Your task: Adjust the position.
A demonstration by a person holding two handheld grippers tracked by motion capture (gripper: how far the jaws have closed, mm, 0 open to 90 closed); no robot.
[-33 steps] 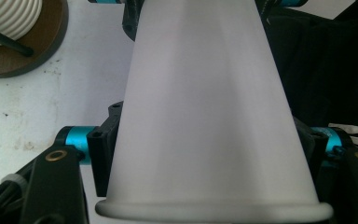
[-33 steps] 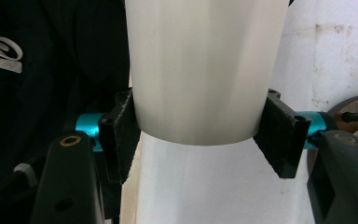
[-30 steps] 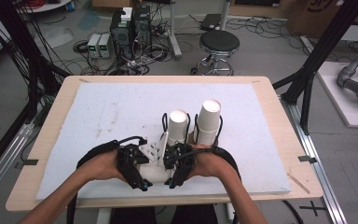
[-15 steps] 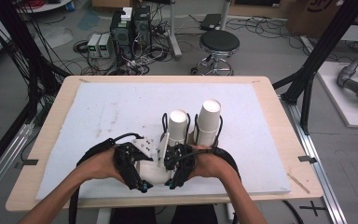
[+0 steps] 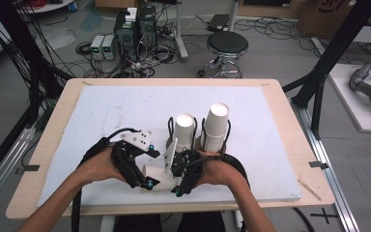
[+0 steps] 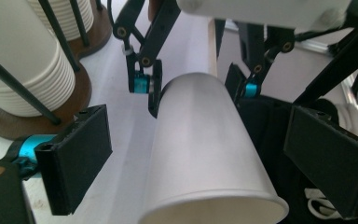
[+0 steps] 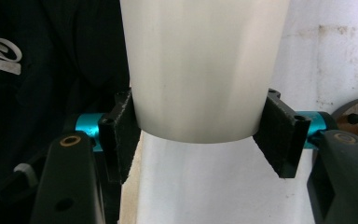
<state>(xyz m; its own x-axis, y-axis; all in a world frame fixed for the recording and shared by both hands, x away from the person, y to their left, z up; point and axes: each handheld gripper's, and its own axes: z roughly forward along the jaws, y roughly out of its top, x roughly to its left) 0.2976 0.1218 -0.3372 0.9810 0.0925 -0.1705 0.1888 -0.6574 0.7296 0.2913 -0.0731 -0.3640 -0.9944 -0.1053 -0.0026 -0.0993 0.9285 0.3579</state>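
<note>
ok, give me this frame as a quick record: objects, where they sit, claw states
surface: white foam board on a wooden table
cup stacks: two stacks of white paper cups, each in a black wire rack on a round wooden base, side by side at the board's middle
loose cup: single white paper cup lying sideways between both claws, near the front edge
right claw: shut on the cup's narrow end, pads on both sides
left claw: open, pads straddling the cup's wide rim end with gaps
floor behind: black round stool, electronics boxes and cables
</note>
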